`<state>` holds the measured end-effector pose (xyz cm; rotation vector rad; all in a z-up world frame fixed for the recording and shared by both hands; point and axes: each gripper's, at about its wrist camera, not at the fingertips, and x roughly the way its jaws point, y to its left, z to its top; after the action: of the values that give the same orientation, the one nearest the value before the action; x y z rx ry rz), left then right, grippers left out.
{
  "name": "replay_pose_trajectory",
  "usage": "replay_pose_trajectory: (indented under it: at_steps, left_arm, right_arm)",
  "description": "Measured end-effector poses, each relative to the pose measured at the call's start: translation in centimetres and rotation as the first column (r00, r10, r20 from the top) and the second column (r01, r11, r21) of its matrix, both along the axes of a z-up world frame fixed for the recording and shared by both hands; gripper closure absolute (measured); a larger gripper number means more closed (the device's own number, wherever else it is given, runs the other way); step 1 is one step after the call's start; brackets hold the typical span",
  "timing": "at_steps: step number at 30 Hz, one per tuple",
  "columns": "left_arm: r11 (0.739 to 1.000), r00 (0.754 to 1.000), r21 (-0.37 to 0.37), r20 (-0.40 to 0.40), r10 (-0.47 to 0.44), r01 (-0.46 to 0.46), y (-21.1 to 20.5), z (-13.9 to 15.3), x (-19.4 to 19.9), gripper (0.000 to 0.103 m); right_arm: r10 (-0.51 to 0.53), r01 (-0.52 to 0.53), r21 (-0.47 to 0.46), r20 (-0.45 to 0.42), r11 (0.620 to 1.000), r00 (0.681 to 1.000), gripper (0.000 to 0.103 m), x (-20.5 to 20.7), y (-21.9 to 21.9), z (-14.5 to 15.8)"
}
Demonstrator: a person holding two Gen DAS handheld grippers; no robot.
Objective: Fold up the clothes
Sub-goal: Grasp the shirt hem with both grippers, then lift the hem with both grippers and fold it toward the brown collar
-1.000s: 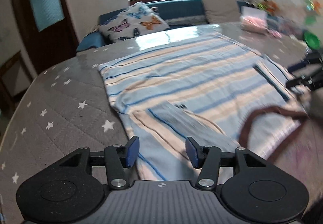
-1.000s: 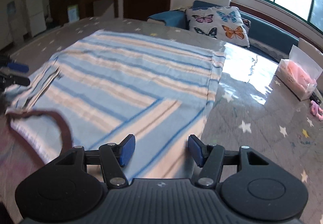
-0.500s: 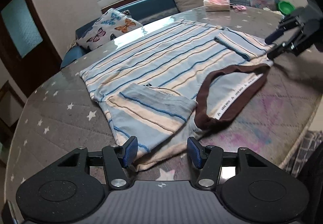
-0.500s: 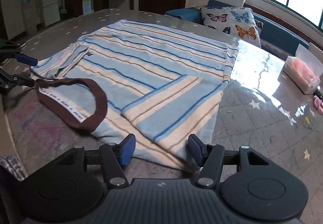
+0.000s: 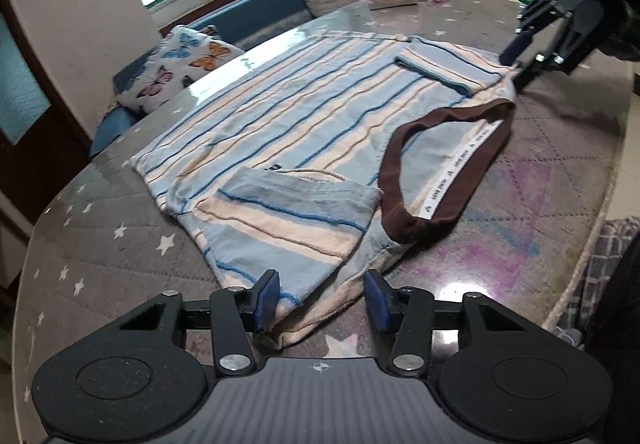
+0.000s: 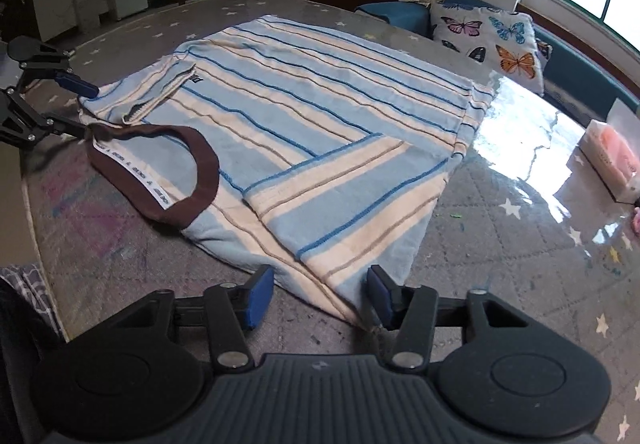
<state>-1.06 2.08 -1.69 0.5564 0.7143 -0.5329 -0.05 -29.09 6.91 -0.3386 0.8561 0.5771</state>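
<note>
Grey with white stars under a glossy cover, the round table [image 6: 520, 228] fills most of both views, with a butterfly cushion [image 6: 492, 39] on a blue sofa [image 6: 580, 63] beyond its far edge, near a bright window. A striped shirt [image 5: 304, 123] in pale blue, cream and dark blue lies flat on the table, its brown collar [image 5: 448, 179] toward the near edge and both short sleeves folded in over the body. The left gripper [image 5: 322, 298] sits low at one shoulder corner of the shirt; that corner of cloth lies between its blue pads [image 5: 267, 296], and the jaws are closing, though the pads do not yet press on the fabric. The right gripper [image 6: 318, 294] is at the other shoulder corner, the tip of the cloth between its jaws and close against the right-hand pad, and these jaws are closing as well without a clear pinch so far. A clear box with pink contents [image 6: 610, 155] stands on the table well apart from the shirt.
</note>
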Motion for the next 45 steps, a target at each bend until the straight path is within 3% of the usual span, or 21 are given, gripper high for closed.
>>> replay_pose_trajectory:
  at_steps: [5, 9, 12, 21, 30, 35, 42, 45]
  left_arm:
    - [0.999, 0.998, -0.007, -0.038, -0.045, 0.044, 0.2, 0.1, 0.5, 0.057]
    - [0.996, 0.994, -0.044, -0.084, -0.076, 0.073, 0.2, 0.1, 1.1, 0.086]
    - [0.997, 0.995, -0.051, -0.074, -0.060, 0.057, 0.0, 0.0, 0.8, 0.097]
    - [0.990, 0.997, -0.133, 0.055, 0.056, -0.049, 0.8, 3.3, -3.1, 0.101]
    - [0.942, 0.960, -0.284, 0.157, 0.231, -0.180, 2.9, 8.5, -8.5, 0.101]
    - [0.928, 0.938, -0.310, 0.208, 0.278, -0.206, 3.0, 10.2, -5.2, 0.101]
    - [0.905, 0.922, -0.347, 0.202, 0.330, -0.247, 3.2, 11.3, 3.7, 0.101]
    - [0.907, 0.922, -0.335, 0.199, 0.333, -0.255, 3.3, 11.4, 8.0, 0.101]
  right_arm:
    - [-0.026, 0.026, 0.015, -0.004, 1.000, 1.000, 0.073, 0.4, -0.4, 0.0]
    - [-0.050, 0.050, 0.025, 0.005, 0.998, 0.999, 0.084, 0.6, -0.3, 0.0]
    - [-0.062, 0.061, 0.029, 0.031, 0.998, 0.998, 0.094, 0.1, -0.1, 0.1]
    - [-0.090, 0.080, 0.071, 0.143, 0.994, 0.986, 0.097, -3.3, 0.1, 3.0]
    - [-0.070, 0.042, 0.116, 0.249, 0.992, 0.966, 0.098, -10.5, 0.4, 8.1]
    - [-0.052, 0.020, 0.105, 0.316, 0.994, 0.947, 0.098, -8.4, 1.1, 10.2]
    - [-0.074, 0.044, 0.094, 0.341, 0.995, 0.937, 0.098, -0.3, 2.5, 11.9]
    - [-0.082, 0.059, 0.078, 0.338, 0.995, 0.937, 0.098, 3.7, 3.0, 11.7]
